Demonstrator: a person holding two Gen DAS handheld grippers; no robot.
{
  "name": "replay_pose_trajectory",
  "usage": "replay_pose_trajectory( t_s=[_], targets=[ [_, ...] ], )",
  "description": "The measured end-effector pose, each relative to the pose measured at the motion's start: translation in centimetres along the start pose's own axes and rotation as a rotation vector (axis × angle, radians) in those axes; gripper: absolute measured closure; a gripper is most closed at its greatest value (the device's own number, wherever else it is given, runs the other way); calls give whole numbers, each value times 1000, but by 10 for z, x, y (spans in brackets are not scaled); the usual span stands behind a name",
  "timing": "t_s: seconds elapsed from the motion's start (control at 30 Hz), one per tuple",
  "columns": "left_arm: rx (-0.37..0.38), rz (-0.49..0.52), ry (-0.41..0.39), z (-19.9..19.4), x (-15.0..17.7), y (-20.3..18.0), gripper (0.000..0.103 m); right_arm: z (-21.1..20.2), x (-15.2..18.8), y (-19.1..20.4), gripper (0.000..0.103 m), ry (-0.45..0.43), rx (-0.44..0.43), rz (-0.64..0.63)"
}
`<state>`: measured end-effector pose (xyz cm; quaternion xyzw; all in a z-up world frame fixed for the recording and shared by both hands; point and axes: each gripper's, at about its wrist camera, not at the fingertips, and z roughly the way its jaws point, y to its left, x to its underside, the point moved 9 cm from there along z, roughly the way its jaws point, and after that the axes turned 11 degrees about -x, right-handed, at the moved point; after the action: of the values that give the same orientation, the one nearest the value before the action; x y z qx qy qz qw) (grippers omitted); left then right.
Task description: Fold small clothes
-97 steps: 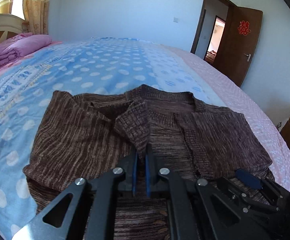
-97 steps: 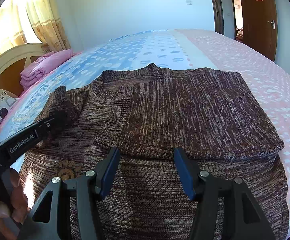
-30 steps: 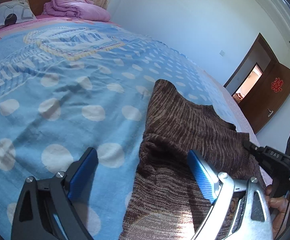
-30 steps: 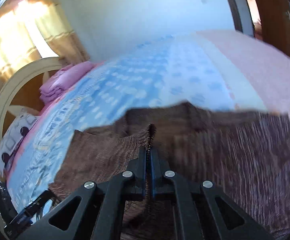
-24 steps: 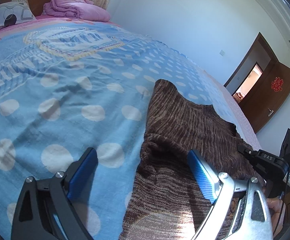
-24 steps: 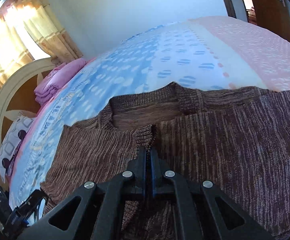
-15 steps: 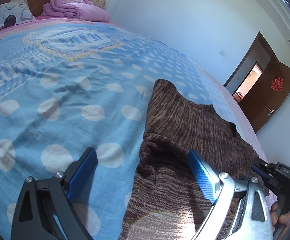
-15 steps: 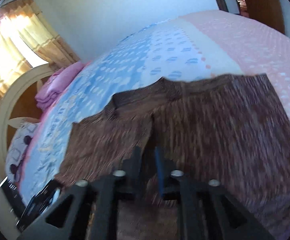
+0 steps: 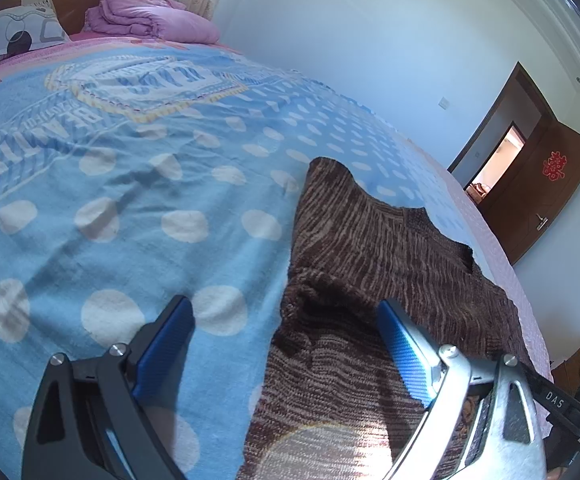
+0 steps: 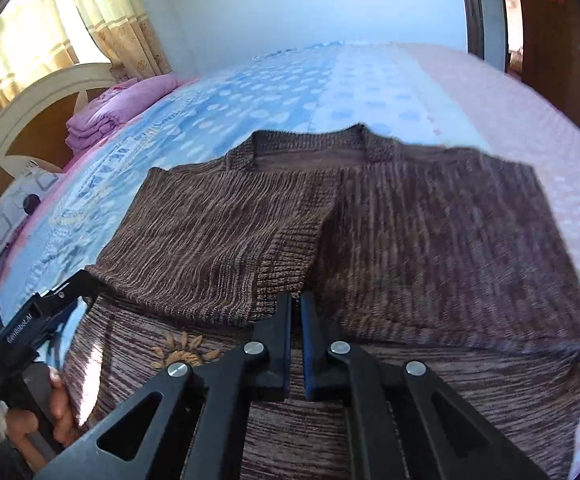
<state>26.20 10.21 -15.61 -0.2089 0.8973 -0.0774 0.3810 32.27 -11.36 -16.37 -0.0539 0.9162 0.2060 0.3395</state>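
Jaws of the left gripper [image 9: 286, 344] stand wide apart in the left wrist view, with nothing pinched between them. Its blue pads [image 9: 403, 354] straddle the near left edge of a brown knitted sweater [image 9: 373, 256]; one finger hangs over the bare blue polka-dot bedspread [image 9: 130, 216], the other over the knit. The sweater lies flat on the bed, stretching away toward the pink side of the cover. A small bunched fold sits just ahead of the right finger. At the head of the bed lie a folded purple blanket [image 9: 146, 20] and a patterned pillow [image 9: 14, 34], well apart from the sweater. A brown door [image 9: 545, 196] stands open in the far wall.

In the right wrist view the right gripper [image 10: 295, 312] is clenched, its pads pressed together with only a thin slit showing and no cloth caught in them. It hovers just at the ribbed cuff [image 10: 290, 256] of a sleeve folded across the sweater's chest. Both sleeves are folded inward so the upper part forms a rough rectangle, collar toward the far side of the bed. A yellow embroidered flower [image 10: 184, 350] shows on the lower front, beside the left finger. At the left edge, a hand [image 10: 56, 408] holds the other gripper's handle by the sweater's near left corner. Curtains [image 10: 102, 20] hang behind the headboard.
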Motion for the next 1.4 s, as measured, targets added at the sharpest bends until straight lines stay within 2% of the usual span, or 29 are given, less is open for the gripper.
replay_pose_trajectory(
  t_s=[0.13,0.2,0.33,0.47,0.6,0.63,0.67,0.73,0.8,0.87,0.97,1.07,1.13,1.17,1.2,1.27,1.33,1.4],
  targets=[
    [1,1,-1,0,0,0,7,6,7,-16,103,36,74,-4],
    [2,-1,-2,0,0,0,7,6,8,-17,103,15,62,-6],
    [2,1,-5,-1,0,-1,7,-23,-5,-3,103,-113,28,0],
    [1,2,-4,0,0,-1,7,-35,-10,18,103,-150,-30,-19],
    [0,9,-4,0,0,-2,6,-3,5,30,103,-32,-4,-94],
    [2,10,-5,0,0,-2,5,12,14,23,103,33,45,-86],
    [5,11,-5,0,0,-2,5,22,20,16,103,57,47,-56],
    [3,16,-6,0,0,-3,4,19,16,12,103,40,16,-9],
    [9,20,-1,1,0,-3,3,16,17,8,103,58,22,18],
    [24,15,3,1,0,-4,1,-2,18,8,103,40,61,49],
    [51,9,13,1,0,-4,0,-43,22,16,103,-39,16,58],
    [73,41,41,-2,3,-7,0,-92,30,16,102,-100,58,22],
    [97,125,81,-11,11,-12,0,-123,41,7,95,-114,93,30],
    [120,181,98,-19,17,-14,0,-139,48,0,82,-117,106,43],
    [151,228,117,-29,24,-13,0,-153,53,-7,60,-121,117,54],
    [212,285,141,-50,38,-8,0,-189,70,-21,39,-149,156,71],
    [252,346,156,-75,51,2,0,-217,86,-34,38,-176,199,75],
    [262,404,162,-97,61,14,0,-235,103,-43,38,-168,206,80]
  ],
)
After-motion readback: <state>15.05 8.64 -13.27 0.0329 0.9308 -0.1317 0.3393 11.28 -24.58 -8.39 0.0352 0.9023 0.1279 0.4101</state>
